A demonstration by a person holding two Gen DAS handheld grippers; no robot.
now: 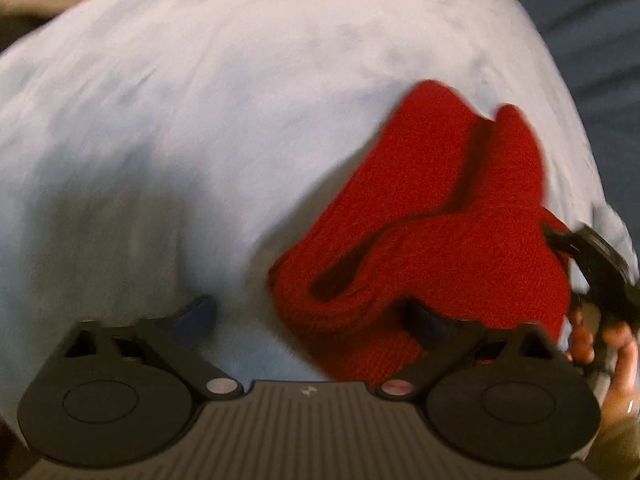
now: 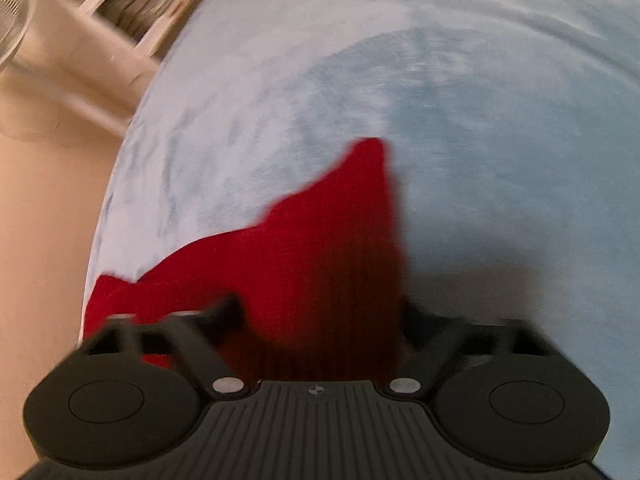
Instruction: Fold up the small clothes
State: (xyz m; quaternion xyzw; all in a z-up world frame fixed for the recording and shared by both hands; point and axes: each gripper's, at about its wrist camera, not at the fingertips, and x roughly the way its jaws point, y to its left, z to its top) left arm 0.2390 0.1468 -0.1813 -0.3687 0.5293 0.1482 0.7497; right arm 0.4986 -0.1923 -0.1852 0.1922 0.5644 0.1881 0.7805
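Pale blue bedding (image 1: 200,120) carries a rumpled red knit garment (image 1: 440,220), and both the left gripper (image 1: 316,316) and right gripper (image 2: 320,312) straddle its near edge with jaws partly apart, not visibly pinching, seemingly to lift a fold.

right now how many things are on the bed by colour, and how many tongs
red knit garment: 1
pale blue blanket: 1
black tongs: 2, left tongs and right tongs
total: 4
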